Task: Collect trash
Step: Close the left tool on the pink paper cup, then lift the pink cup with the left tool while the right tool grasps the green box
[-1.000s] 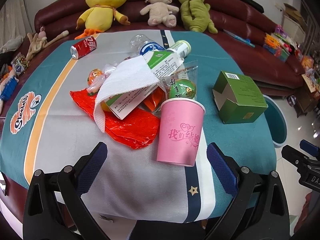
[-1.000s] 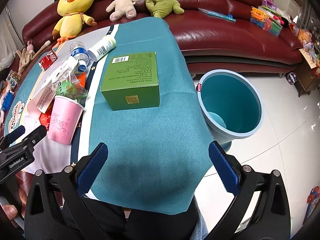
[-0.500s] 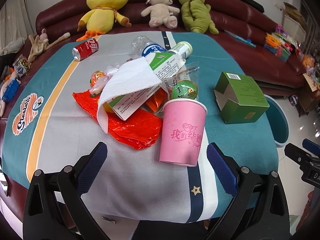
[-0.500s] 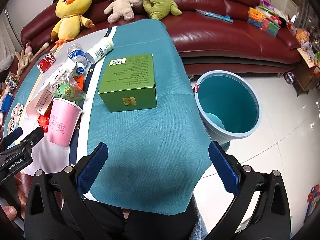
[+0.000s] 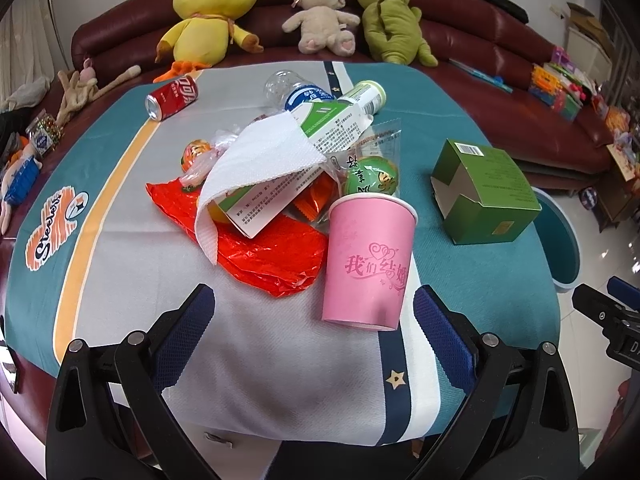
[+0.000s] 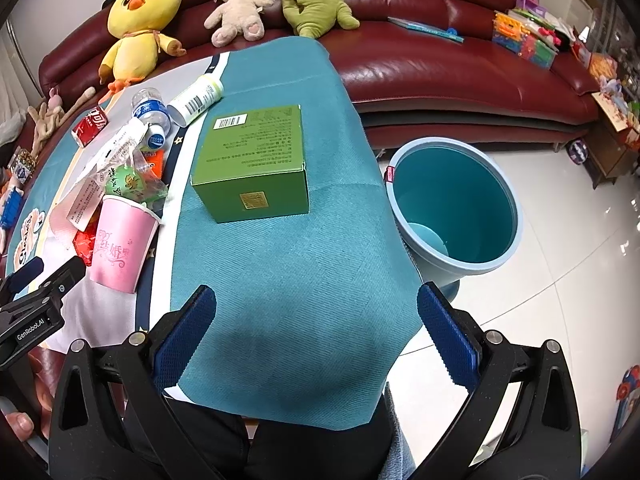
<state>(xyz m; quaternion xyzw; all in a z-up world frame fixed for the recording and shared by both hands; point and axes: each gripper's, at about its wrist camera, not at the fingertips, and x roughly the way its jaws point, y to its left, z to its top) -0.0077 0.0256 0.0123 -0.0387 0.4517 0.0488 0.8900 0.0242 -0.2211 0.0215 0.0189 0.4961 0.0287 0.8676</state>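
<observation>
Between the wide-spread blue pads of the left gripper [image 5: 314, 316], which grip nothing, a pink paper cup [image 5: 368, 262] stands upright, printed with hearts and the Chinese characters 我们结婚; it sits nearer the right pad than the left. Against a second ago, the cup lies a little further ahead of the pads — the view has drawn back slightly. Just beyond the cup lies the trash heap: a red foil wrapper [image 5: 260, 248], a white paper napkin [image 5: 256, 160] draped over a green-and-white carton [image 5: 304, 152], a green ball in a clear bag [image 5: 372, 176], then a clear bottle [image 5: 296, 90] and a red can [image 5: 172, 98] further off.

Ahead of the right gripper [image 6: 316, 332], equally wide open and empty, bare teal cloth leads to a green box [image 6: 252, 160] with a barcode. Only this view shows the inside of the blue bin [image 6: 452, 204] on the floor, ahead and to the right, and the word "GenRobot.AI" on the other tool — at far left.
</observation>
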